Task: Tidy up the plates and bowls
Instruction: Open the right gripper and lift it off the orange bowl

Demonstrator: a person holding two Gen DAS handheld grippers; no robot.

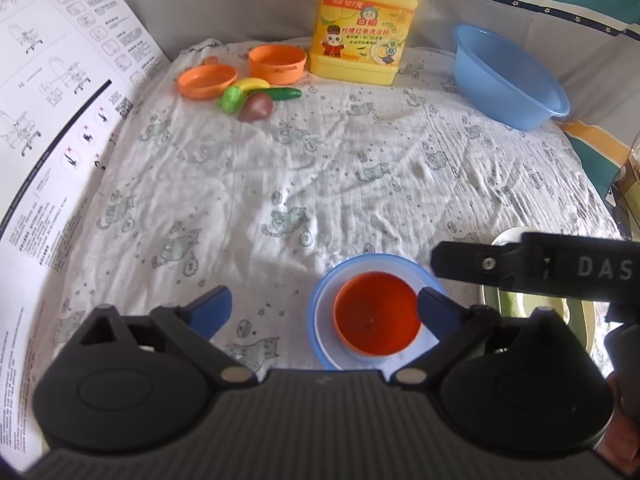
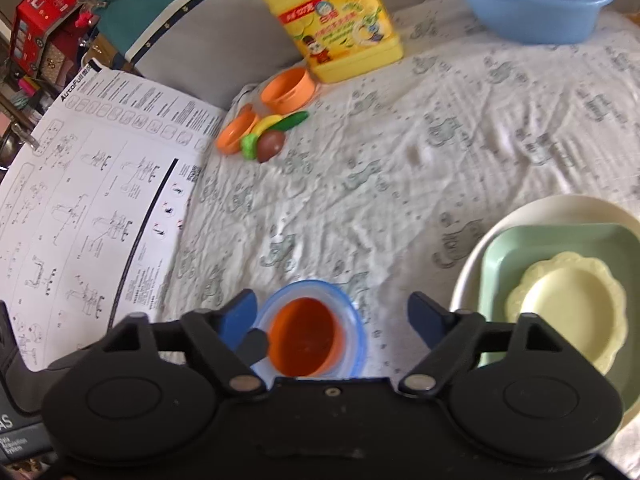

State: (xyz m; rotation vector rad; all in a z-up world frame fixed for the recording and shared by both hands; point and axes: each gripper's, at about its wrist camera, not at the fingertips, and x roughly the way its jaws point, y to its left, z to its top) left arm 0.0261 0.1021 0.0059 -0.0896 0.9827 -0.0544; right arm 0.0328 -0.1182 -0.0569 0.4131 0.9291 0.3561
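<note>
A small orange bowl (image 1: 378, 314) sits nested in a blue-rimmed bowl (image 1: 317, 312) on the cat-print cloth. My left gripper (image 1: 324, 308) is open around it, its right pad over the blue rim, touching nothing I can see. In the right wrist view the orange bowl (image 2: 306, 338) and blue bowl (image 2: 356, 316) lie between the wide-open fingers of my right gripper (image 2: 332, 316). To its right lies a stack: a cream plate (image 2: 560, 206), a green square plate (image 2: 560, 240), a yellow scalloped plate (image 2: 568, 304). One black finger (image 1: 480, 266) of the right gripper crosses the left wrist view.
At the back stand a yellow detergent jug (image 1: 360, 20), a blue basin (image 1: 508, 76), two orange toy pots (image 1: 276, 64) and toy vegetables (image 1: 256, 106). A printed instruction sheet (image 2: 92, 200) covers the left side. Wrinkled cloth (image 1: 320, 168) spans the middle.
</note>
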